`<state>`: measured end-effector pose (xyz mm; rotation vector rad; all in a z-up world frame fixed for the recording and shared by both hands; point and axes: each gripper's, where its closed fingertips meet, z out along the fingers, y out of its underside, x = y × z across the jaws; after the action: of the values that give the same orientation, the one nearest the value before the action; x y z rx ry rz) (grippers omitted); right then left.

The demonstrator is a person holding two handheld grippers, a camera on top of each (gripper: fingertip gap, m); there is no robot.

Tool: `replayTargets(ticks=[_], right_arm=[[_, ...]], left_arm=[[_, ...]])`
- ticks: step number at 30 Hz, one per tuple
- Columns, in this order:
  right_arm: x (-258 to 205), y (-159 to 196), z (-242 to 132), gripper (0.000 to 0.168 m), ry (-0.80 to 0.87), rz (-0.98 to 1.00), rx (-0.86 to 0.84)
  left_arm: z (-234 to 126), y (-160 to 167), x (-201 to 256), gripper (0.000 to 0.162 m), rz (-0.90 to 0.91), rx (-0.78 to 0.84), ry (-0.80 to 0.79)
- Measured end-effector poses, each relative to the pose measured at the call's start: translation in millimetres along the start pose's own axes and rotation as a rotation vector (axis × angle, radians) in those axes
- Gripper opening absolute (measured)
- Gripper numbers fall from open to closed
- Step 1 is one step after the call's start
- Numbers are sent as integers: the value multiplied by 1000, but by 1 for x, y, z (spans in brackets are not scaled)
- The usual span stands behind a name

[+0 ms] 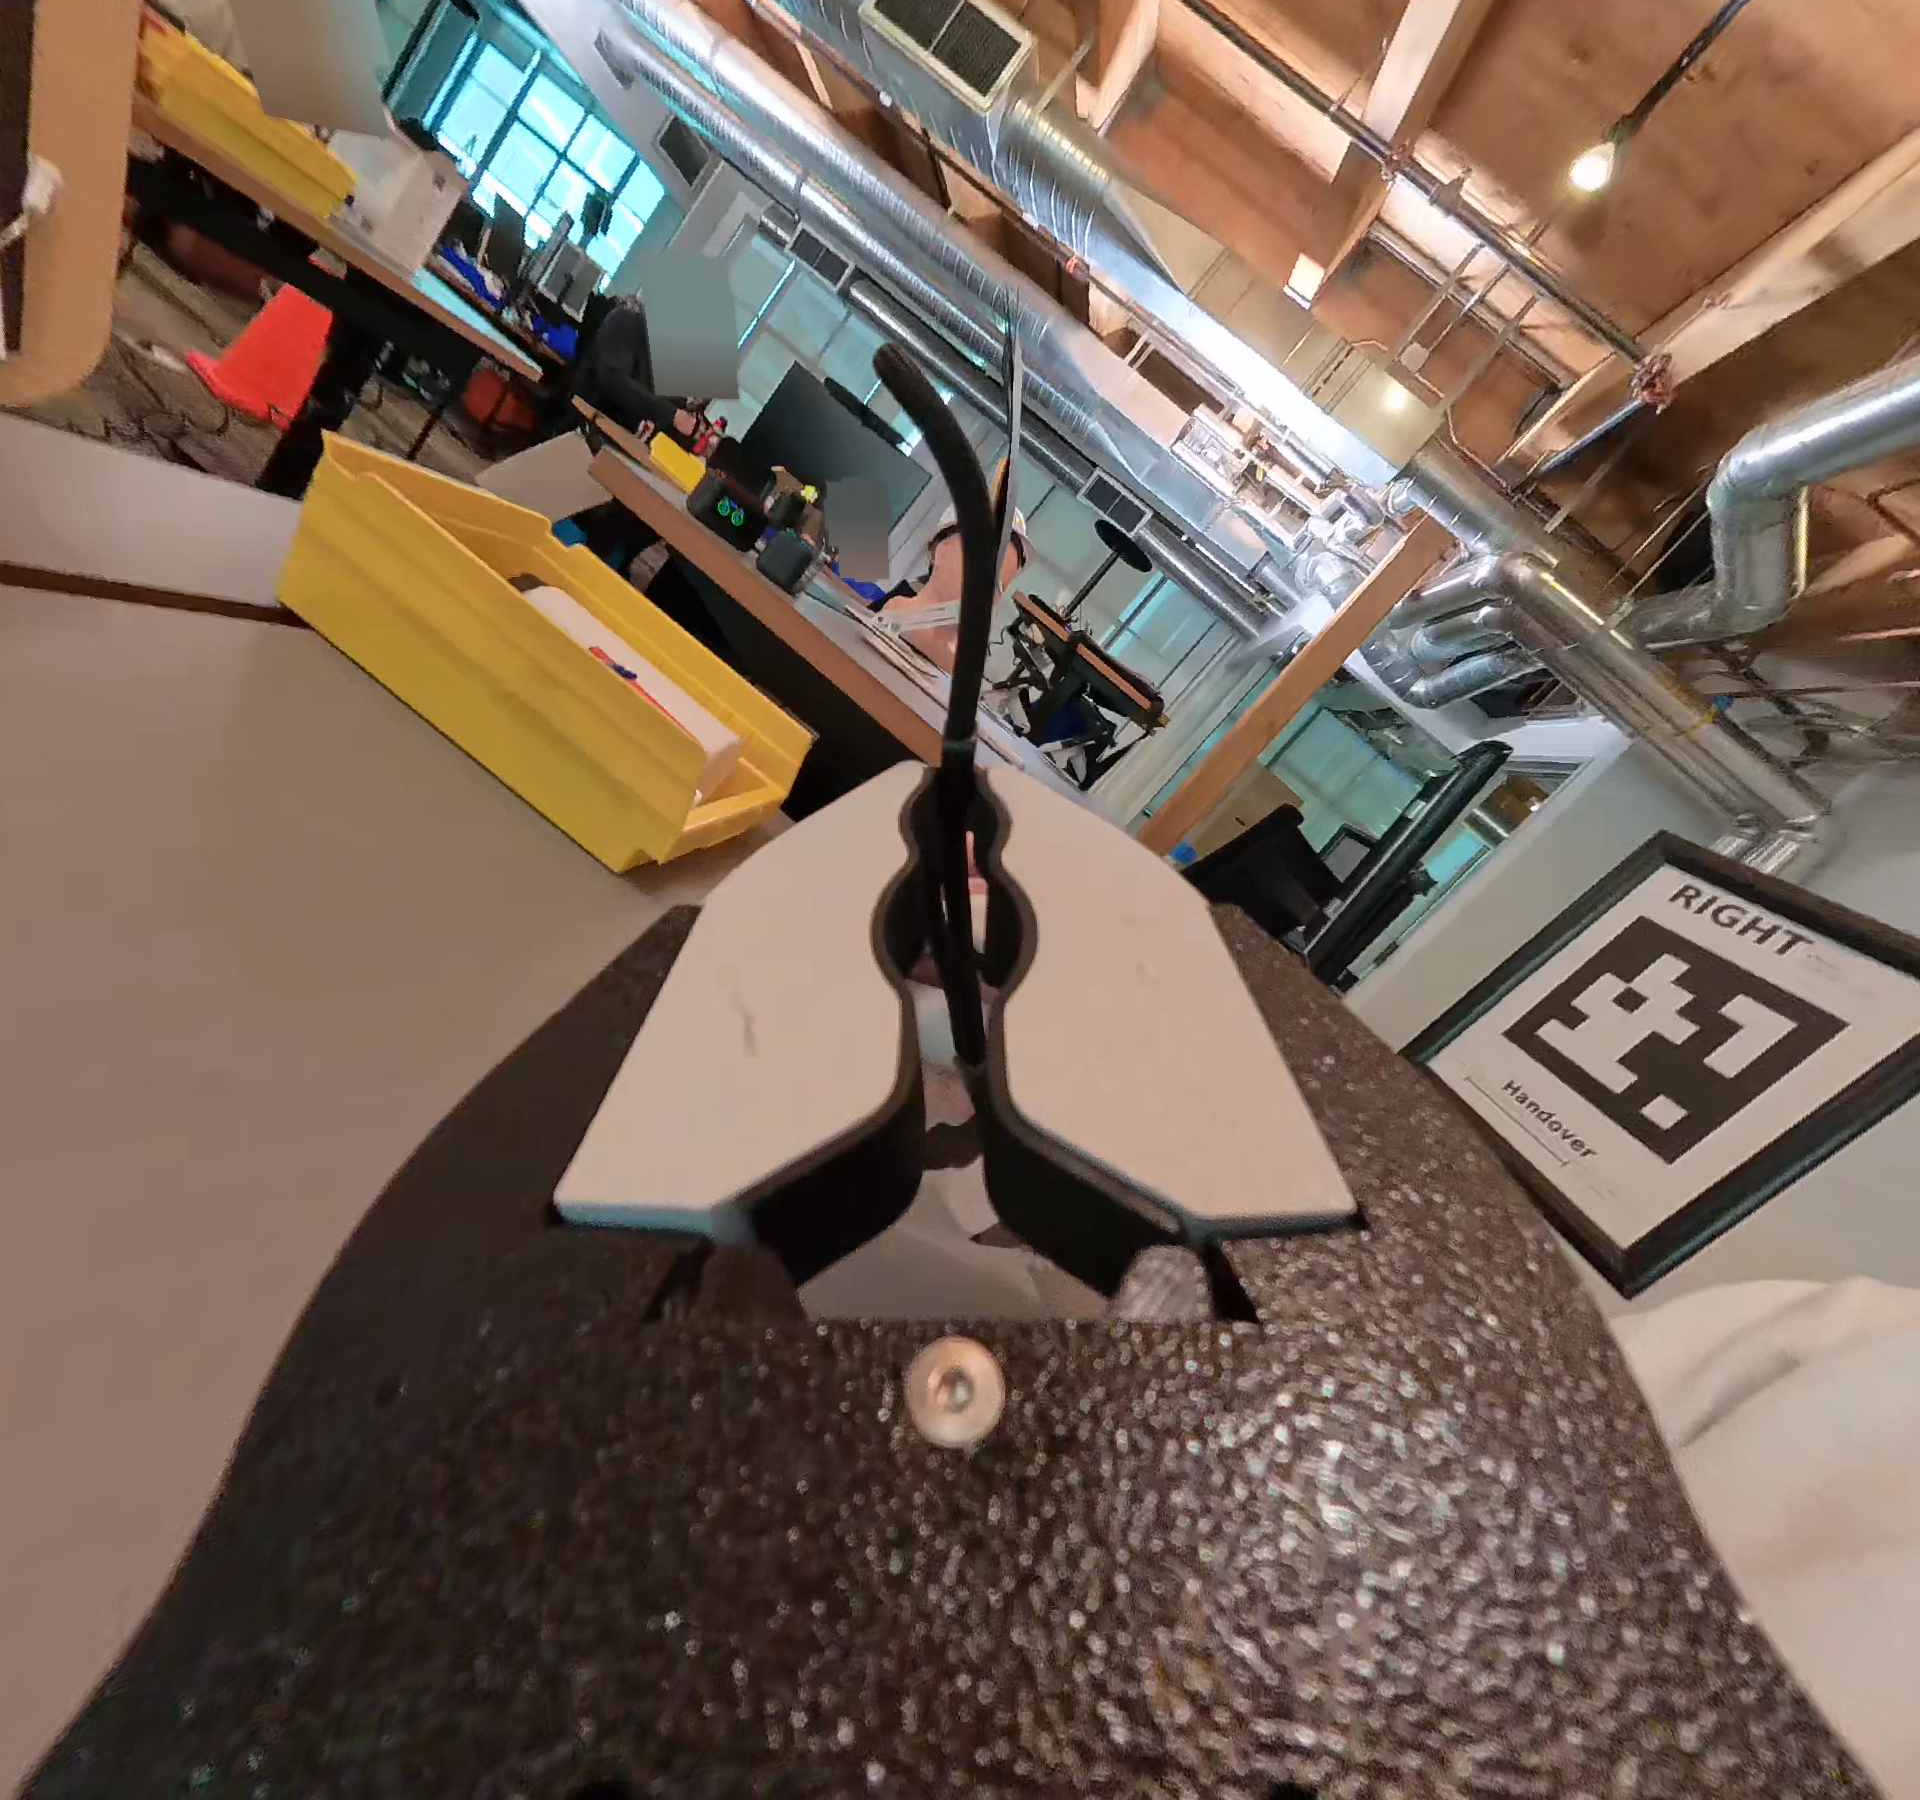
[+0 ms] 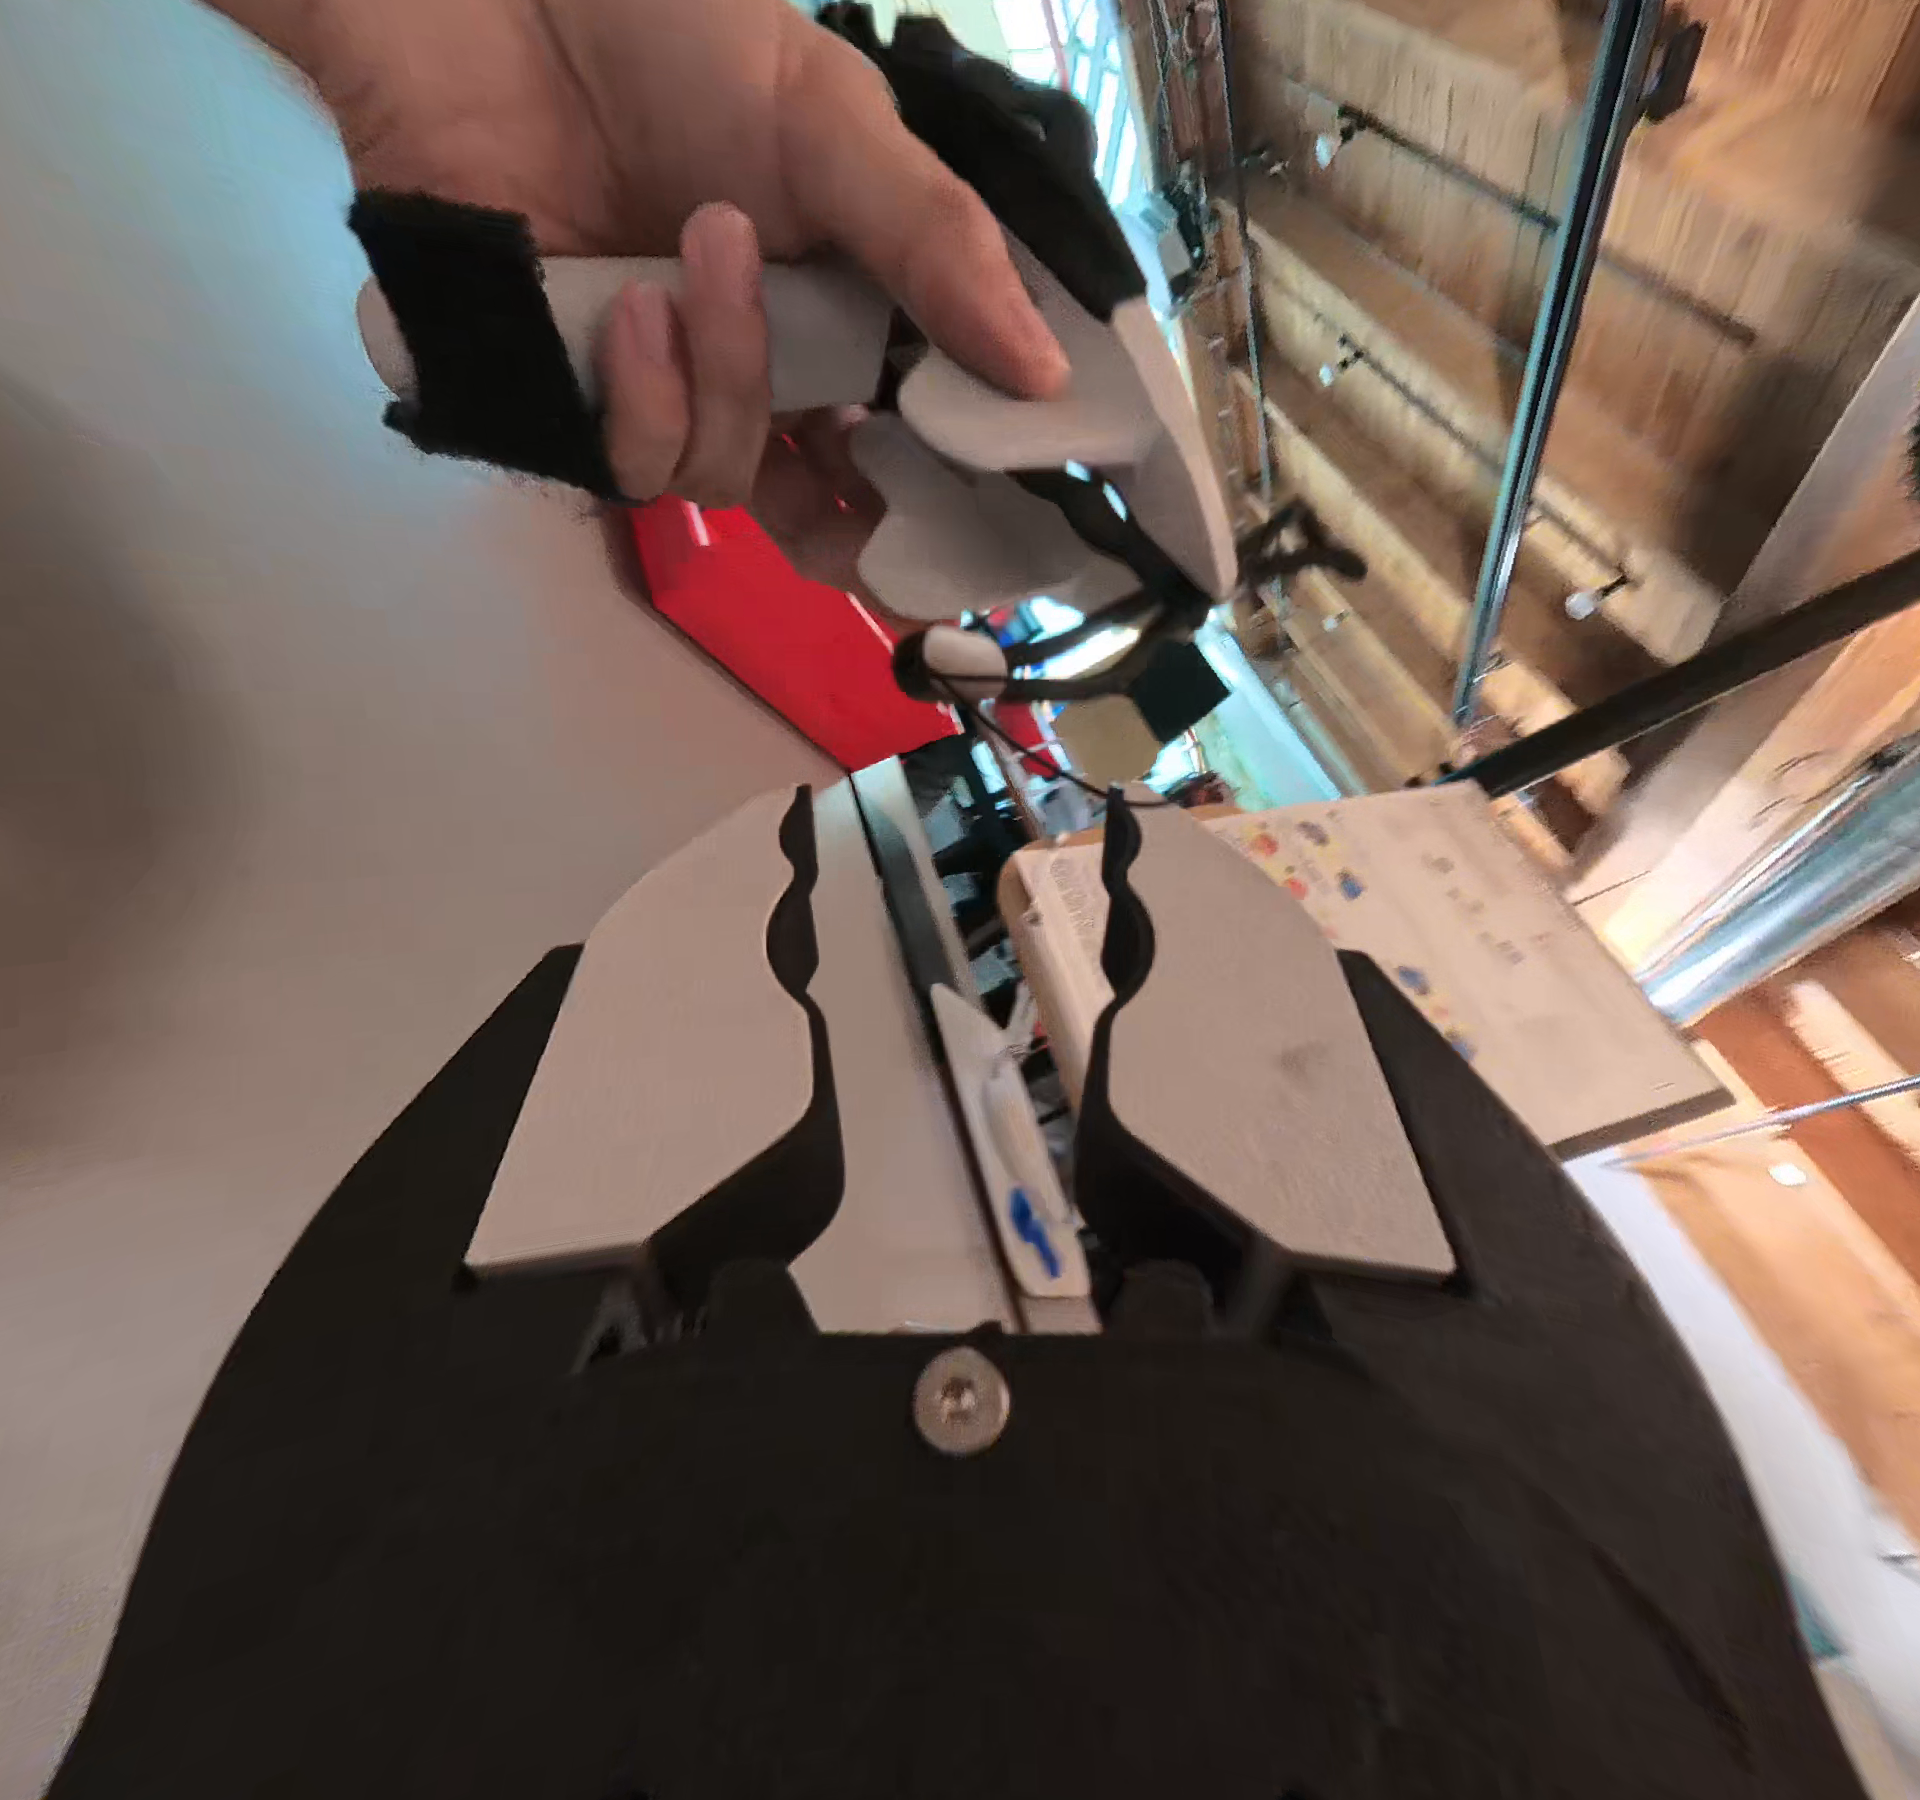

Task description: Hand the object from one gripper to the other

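Now my left gripper (image 1: 951, 794) pinches the black glasses (image 1: 961, 628); ahead of it my right gripper (image 2: 956, 815) gapes wide, holding nothing.

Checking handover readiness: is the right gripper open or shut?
Open. In its own wrist view the right gripper shows a wide gap between its grey fingers, nothing between them.

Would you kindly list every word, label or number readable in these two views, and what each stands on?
I do not quote writing; here is what bears it.
Black-framed marker card, left wrist view: legible printed words above and below its black-and-white pattern.
White board, right wrist view: coloured marks, too blurred to read.
Glasses in the left gripper: no writing shows.
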<state>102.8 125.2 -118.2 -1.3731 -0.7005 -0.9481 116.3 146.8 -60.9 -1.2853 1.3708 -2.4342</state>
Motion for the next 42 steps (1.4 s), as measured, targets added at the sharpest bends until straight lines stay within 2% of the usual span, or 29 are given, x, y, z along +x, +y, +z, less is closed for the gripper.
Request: replayTargets(ticks=[5, 7, 12, 16, 17, 20, 23, 25, 28, 33, 37, 42], right_arm=[[7, -23, 0, 24, 77, -56, 80], [10, -27, -3, 7, 97, -69, 94], [7, -26, 1, 7, 26, 39, 71], [29, -12, 0, 7, 63, 325, 4], [37, -9, -3, 7, 76, 419, 11], [69, 5, -14, 7, 177, 741, 27], [84, 24, -22, 7, 242, 1037, 13], [82, 34, -23, 7, 238, 1208, -15], [72, 40, -18, 7, 214, 1305, -66], [59, 37, -9, 7, 209, 1371, -111], [63, 29, -9, 7, 221, 1441, -43], [57, 23, -4, 7, 168, 1506, -21]], left_arm=[[-1, 1, -9, 5, -71, 2, -5], [-2, 1, -13, 5, -79, -2, -8], [0, 9, -21, 5, -70, -34, -26], [-1, 17, -34, 6, 36, -111, -89], [-2, 18, -35, 13, 73, -127, -87], [-5, 26, -50, 55, 220, -251, -175], [-15, 24, -77, 69, 508, -338, -402], [-14, 13, -72, 62, 722, -283, -460], [3, 23, -44, 55, 940, -249, -375], [17, 60, -54, 49, 1189, -389, -416], [12, 60, -80, 39, 1348, -412, -616], [11, 57, -85, 35, 1462, -368, -689]])
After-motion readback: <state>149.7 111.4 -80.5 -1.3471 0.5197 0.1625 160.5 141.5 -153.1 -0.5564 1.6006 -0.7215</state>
